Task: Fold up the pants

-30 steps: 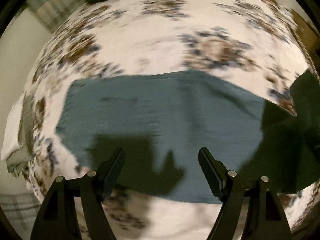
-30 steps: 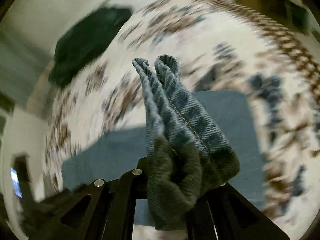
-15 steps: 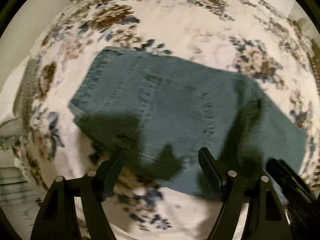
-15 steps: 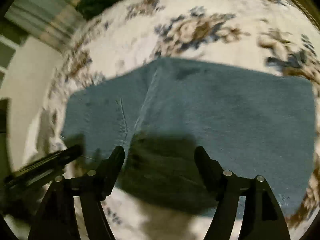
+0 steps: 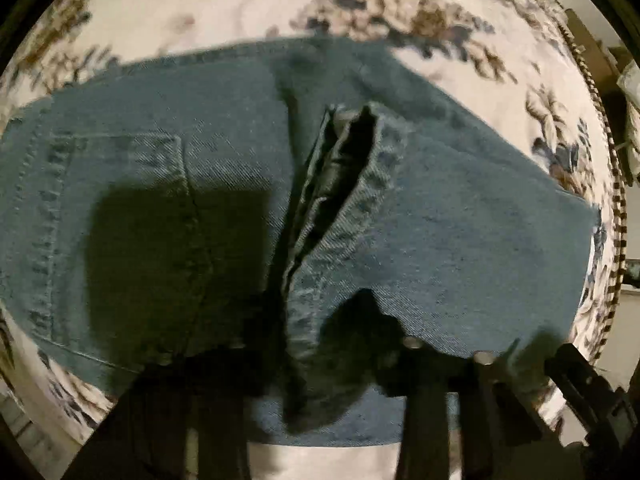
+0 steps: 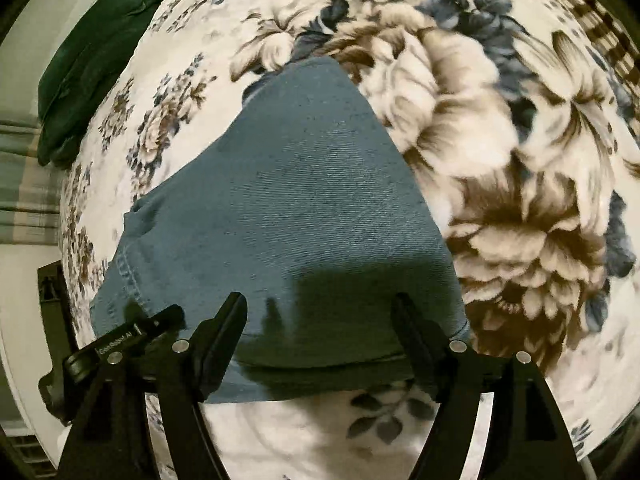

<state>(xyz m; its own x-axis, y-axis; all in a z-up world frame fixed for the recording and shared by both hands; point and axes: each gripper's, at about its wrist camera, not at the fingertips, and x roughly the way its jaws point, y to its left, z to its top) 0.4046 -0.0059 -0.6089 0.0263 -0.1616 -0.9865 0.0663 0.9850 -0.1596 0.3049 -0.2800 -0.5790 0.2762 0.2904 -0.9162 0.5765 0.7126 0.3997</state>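
Observation:
Blue denim pants [image 5: 224, 184] lie folded on a floral blanket [image 5: 224, 12]. In the left wrist view my left gripper [image 5: 308, 364] is shut on the pants' hem edge [image 5: 352, 184], which rises pinched between its dark fingers; a back pocket shows at the left. In the right wrist view the pants [image 6: 304, 200] lie flat ahead. My right gripper [image 6: 320, 320] is open and empty, its fingers [image 6: 224, 332] low over the near folded edge. The left gripper's body [image 6: 120, 340] shows at the lower left there.
A dark green garment [image 6: 88, 60] lies at the far left edge of the blanket [image 6: 500, 160]. A brown checkered border [image 6: 592, 24] runs along the blanket's right side. The right gripper's body [image 5: 592, 396] shows at the lower right in the left wrist view.
My right gripper let go of the denim fold it held and now hangs open over the flat pants. My left gripper came down and closed on the pants' hem edge.

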